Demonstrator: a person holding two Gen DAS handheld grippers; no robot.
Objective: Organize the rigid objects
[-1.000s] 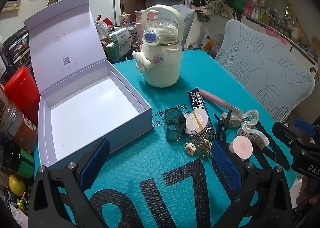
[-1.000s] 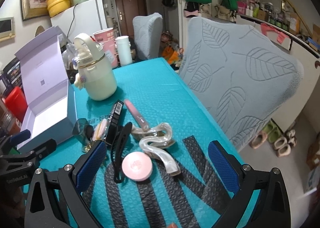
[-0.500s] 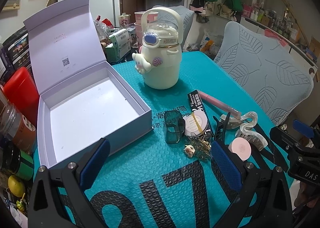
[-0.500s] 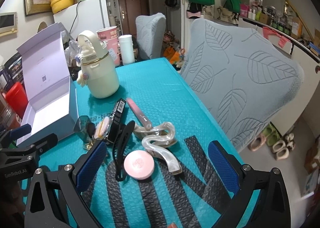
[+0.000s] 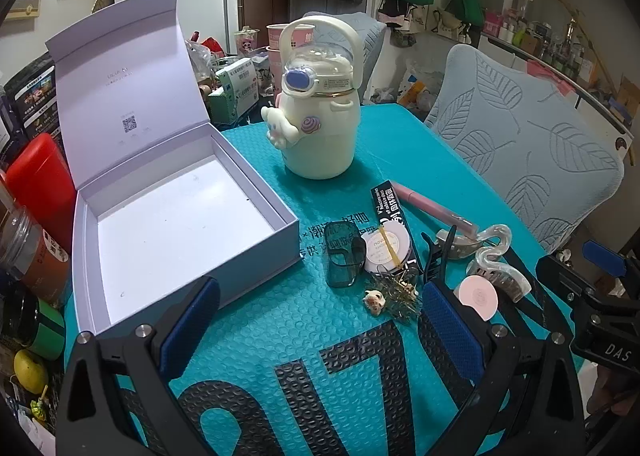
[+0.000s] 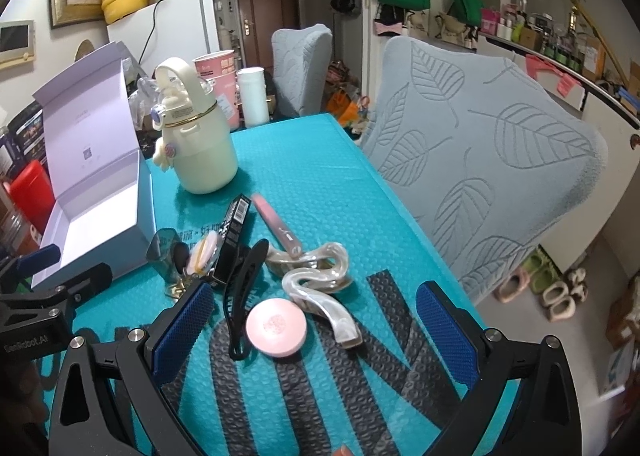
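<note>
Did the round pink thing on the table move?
No. The round pink case lies beside the black hair clip and pearly clip, as it did before; only the camera shifted.

Even, soft indoor light fills both fisheye views, shadows faint on the table [image 5: 400, 144], edges strongly curved and vignetted black, centres sharp.

Box [image 5: 180, 224]: white, lid open, at 9 o'clock on tabletop [image 5: 280, 316].
Bottle [image 5: 318, 128]: cream, upright, 12 o'clock.
Small items: pink compact [image 5: 478, 294], black clip [image 5: 438, 256], 3 o'clock.
Left claw [image 5: 320, 336]: spread wide, holding nothing, 6 o'clock.
</note>
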